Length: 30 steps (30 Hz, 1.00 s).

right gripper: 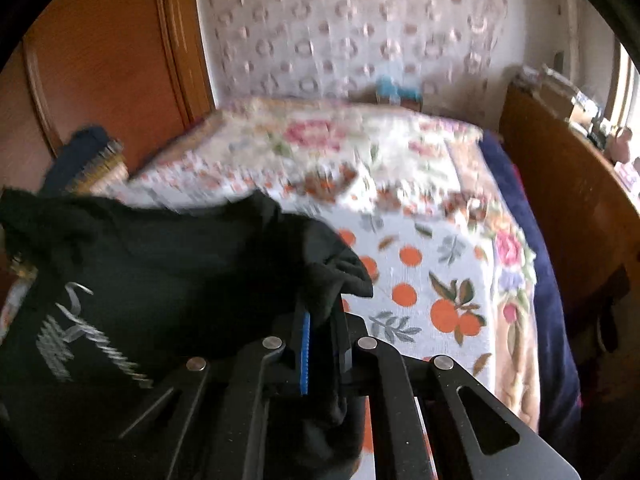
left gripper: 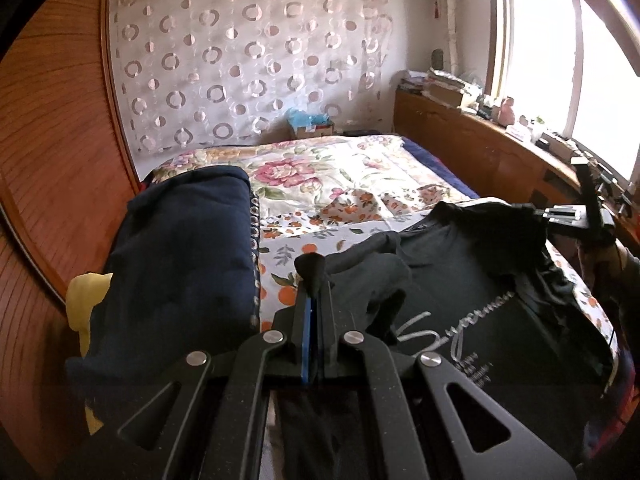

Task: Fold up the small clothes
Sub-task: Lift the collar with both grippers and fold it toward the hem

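Bed (left gripper: 344,168): floral quilt with printed oranges and pink blooms, cotton-looking and matte, filling the space between a wood panel (left gripper: 60,152) on one side and a wood shelf (left gripper: 472,140) on the window side. On the bed, toward the panel, sits a navy folded pile (left gripper: 180,248), thick and soft-edged, with a yellow cloth (left gripper: 86,300) poking out beside it. The task's thing is the shirt (left gripper: 460,280): black, thin knit, limp, with silver script print on its face, lying on the near part of the bed between the pile and the shelf side. Its width runs across the bed from one gripper to the other, so the span between the two grips is the axis the coming move turns on. Left gripper (left gripper: 314,280): jaws closed on a bunched black corner of the shirt at the end nearer the pile, cloth puffing out past the tips. Right gripper (right gripper: 320,304): jaws closed on the opposite edge, the shelf-side end, black cloth draped over and between the fingers; in the left view it shows small at the far side (left gripper: 560,214). The right view is motion-blurred, so fine detail there is uncertain. Judgement: both ends are held, the shirt sags slack between them and partly rests on the bed; a fold would need both ends carried the same way across the bed, and the thin knit is likely to bunch or slip if tension between the grips is uneven. Blue pad strip (left gripper: 307,340) visible along one left finger.
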{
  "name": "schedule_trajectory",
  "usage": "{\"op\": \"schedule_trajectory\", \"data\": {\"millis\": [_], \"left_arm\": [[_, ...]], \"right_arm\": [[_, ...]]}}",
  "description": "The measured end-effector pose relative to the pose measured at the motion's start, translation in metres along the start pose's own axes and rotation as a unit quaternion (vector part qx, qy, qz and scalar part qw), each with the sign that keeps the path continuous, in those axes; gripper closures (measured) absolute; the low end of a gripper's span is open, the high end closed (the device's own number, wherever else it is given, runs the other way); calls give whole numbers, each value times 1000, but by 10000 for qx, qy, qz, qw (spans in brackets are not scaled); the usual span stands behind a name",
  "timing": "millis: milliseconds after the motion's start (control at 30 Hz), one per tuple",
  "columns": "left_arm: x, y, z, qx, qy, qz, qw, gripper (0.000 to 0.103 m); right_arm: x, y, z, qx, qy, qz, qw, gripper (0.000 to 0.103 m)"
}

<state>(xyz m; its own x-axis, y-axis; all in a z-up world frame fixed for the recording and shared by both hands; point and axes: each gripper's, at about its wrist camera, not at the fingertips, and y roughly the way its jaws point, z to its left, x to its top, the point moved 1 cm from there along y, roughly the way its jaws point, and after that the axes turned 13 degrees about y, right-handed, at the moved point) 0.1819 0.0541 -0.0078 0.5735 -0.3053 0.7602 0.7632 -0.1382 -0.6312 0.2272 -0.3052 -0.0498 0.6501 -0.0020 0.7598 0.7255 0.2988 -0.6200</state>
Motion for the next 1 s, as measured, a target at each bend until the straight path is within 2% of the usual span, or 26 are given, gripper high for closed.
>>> {"op": "schedule_trajectory", "data": {"millis": [167, 367, 467, 667, 1000], "left_arm": [[-17, -43, -21, -90, 13, -280, 9996, 100], [-50, -81, -32, -113, -90, -398, 9991, 100], [-70, -97, -32, -82, -186, -464, 9987, 100], [-98, -121, -29, -28, -454, -532, 9975, 100], [-112, -161, -32, 75, -479, -642, 9968, 100]], "right_arm": [[-26, -80, 7, 307, 36, -581, 9978, 96], [-73, -138, 9, 434, 6, -774, 9961, 96], [-98, -158, 9, 432, -87, -881, 9951, 96], [-119, -178, 2, 551, -122, -924, 9941, 96], [-139, -216, -7, 456, -223, -738, 9960, 96]]}}
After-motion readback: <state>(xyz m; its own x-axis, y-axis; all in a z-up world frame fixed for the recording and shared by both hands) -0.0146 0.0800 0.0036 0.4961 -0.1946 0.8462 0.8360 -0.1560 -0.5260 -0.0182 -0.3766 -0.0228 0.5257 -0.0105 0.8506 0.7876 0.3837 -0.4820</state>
